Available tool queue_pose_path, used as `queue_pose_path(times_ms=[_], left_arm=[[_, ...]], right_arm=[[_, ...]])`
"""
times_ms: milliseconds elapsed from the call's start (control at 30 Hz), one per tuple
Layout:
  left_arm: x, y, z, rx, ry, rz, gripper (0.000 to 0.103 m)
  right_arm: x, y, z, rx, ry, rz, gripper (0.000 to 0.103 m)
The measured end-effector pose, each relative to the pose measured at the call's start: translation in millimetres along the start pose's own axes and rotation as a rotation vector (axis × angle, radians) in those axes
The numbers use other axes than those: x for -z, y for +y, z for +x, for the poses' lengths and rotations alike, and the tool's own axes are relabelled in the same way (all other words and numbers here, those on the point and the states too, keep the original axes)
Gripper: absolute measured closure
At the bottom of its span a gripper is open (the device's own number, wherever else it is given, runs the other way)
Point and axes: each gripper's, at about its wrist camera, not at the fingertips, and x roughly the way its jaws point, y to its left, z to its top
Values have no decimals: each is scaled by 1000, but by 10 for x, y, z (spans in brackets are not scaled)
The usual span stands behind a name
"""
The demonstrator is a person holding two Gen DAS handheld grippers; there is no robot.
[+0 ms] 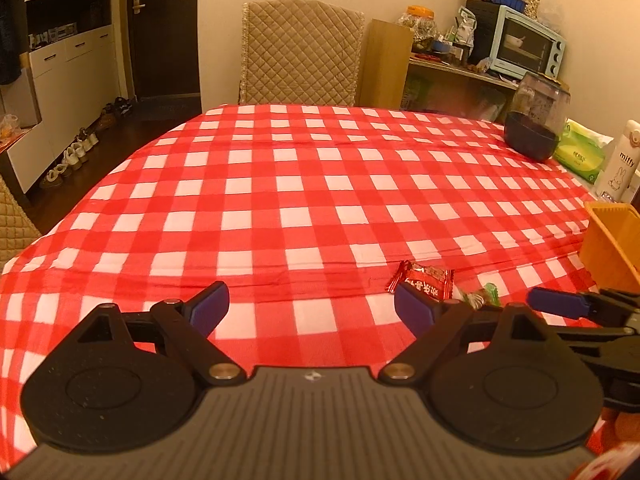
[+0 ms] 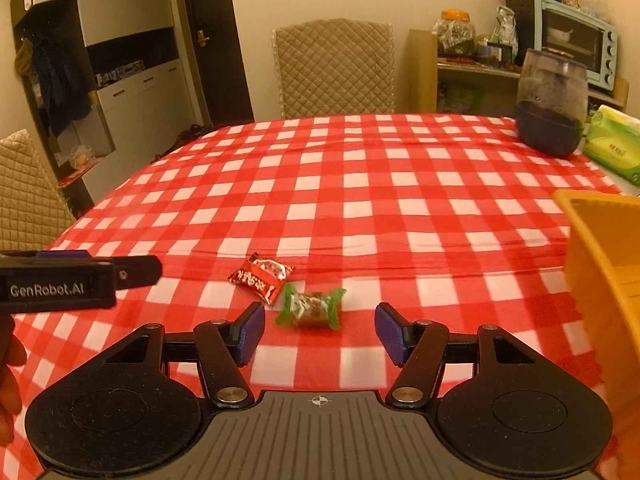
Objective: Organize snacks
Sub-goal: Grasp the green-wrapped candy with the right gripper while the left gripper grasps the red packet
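A red wrapped snack (image 2: 261,277) and a green-ended wrapped candy (image 2: 313,308) lie on the red checked tablecloth (image 2: 360,200). My right gripper (image 2: 320,334) is open, low over the cloth, with the green candy just ahead between its fingers. My left gripper (image 1: 312,310) is open and empty; the red snack (image 1: 424,280) lies just beyond its right finger and the green candy (image 1: 480,296) is to the right of it. An orange box (image 2: 600,264) stands at the right; it also shows in the left wrist view (image 1: 612,244).
A dark bowl with a clear jar (image 2: 550,108) stands at the table's far right beside a green tissue pack (image 2: 614,146). A white Miffy bottle (image 1: 620,164) is at the right edge. A quilted chair (image 2: 334,68) is behind the table. Shelves with an oven (image 2: 576,40) are beyond.
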Motion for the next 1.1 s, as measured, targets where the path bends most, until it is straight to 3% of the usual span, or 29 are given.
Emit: queue_pose_path(times_ms=[133,433,733,900,1100], left_arm=[[19,-11,98,-8,18,2,15],[37,-85,130,38,30,26,15],[53,-364,321,125,28,92,18],[67,-571,453,178,20,138,32],[102,-767,571,163,10,184,43]], right_arm=[[-22,74,158,2,5,-7,42],[-21,98,286,34,26,-25,76],[-82,-208,66,109,10,62,77],[-102,-424,-34,142,5,131,77],[-99,-491,-59,151,9,153,77]])
